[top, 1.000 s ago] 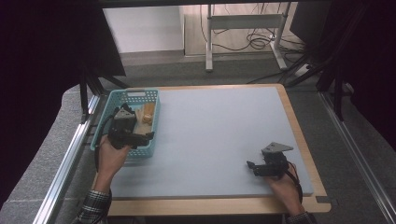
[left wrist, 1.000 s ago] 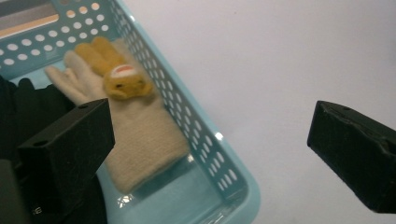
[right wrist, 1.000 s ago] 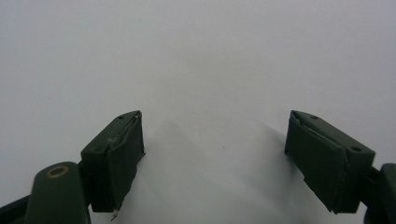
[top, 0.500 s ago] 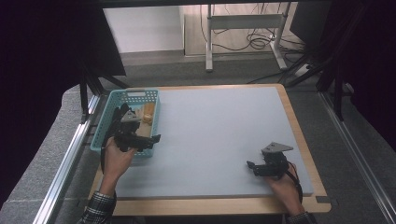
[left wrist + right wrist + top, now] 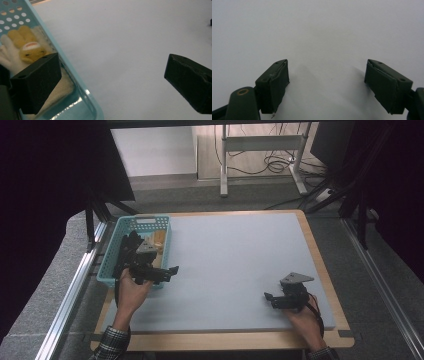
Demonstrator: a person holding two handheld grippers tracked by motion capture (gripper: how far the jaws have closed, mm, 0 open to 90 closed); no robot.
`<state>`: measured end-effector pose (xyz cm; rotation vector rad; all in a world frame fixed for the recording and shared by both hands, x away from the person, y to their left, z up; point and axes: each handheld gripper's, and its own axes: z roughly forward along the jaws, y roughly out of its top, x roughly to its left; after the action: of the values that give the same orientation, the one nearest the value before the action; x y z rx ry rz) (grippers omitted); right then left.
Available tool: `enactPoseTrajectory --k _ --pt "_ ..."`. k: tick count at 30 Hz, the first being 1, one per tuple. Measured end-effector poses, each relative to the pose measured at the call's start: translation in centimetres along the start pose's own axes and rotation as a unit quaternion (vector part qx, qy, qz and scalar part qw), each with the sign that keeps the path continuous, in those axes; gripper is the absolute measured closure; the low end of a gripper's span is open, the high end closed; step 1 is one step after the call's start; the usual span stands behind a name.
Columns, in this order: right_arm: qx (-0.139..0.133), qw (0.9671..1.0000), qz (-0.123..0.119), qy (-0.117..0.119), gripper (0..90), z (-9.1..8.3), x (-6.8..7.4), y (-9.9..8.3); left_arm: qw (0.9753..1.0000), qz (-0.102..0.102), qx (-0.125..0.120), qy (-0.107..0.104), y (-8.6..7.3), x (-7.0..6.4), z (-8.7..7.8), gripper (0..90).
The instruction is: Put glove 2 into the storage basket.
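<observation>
Left gripper (image 5: pixel 167 271) fingers spread wide, empty, at near corner of teal basket (image 5: pixel 75 75) on counter (image 5: pixel 240 265); right gripper (image 5: pixel 274 300) released too; yellow plush toy (image 5: pixel 27 47) inside basket looks soft, light, squashy—pinch its body midway.

Left gripper (image 5: pixel 167 271) body covers part of basket (image 5: pixel 116 251) interior in high view; contents beneath not readable. Plush toy (image 5: pixel 27 48) in left gripper view: lower part hidden behind near jaw, left side cut by picture edge. Pale cloth (image 5: pixel 58 88) under toy partly hidden by same jaw; what it is, cannot tell. Basket cut off at left and bottom edges in that view. Dark object (image 5: pixel 210 22) at right edge, too little visible to identify. Right gripper (image 5: pixel 325 83) jaws cut off by bottom edge. Person's forearms cut at bottom of high view.
</observation>
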<state>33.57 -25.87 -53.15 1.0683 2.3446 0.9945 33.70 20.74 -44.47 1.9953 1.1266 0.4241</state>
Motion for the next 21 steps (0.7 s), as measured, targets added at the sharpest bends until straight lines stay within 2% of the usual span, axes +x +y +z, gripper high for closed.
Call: enactPoseTrajectory --k 11,21 --pt "0.000 1.0000 -0.001 0.000 19.0 0.0 0.0 0.0 0.9999 -0.001 -0.007 -0.012 -0.2 -0.9 0.7 1.4" --pt "0.000 1.0000 -0.001 0.000 19.0 0.0 0.0 0.0 0.9996 0.011 -0.011 -0.023 -0.2 -2.0 0.9 1.4"
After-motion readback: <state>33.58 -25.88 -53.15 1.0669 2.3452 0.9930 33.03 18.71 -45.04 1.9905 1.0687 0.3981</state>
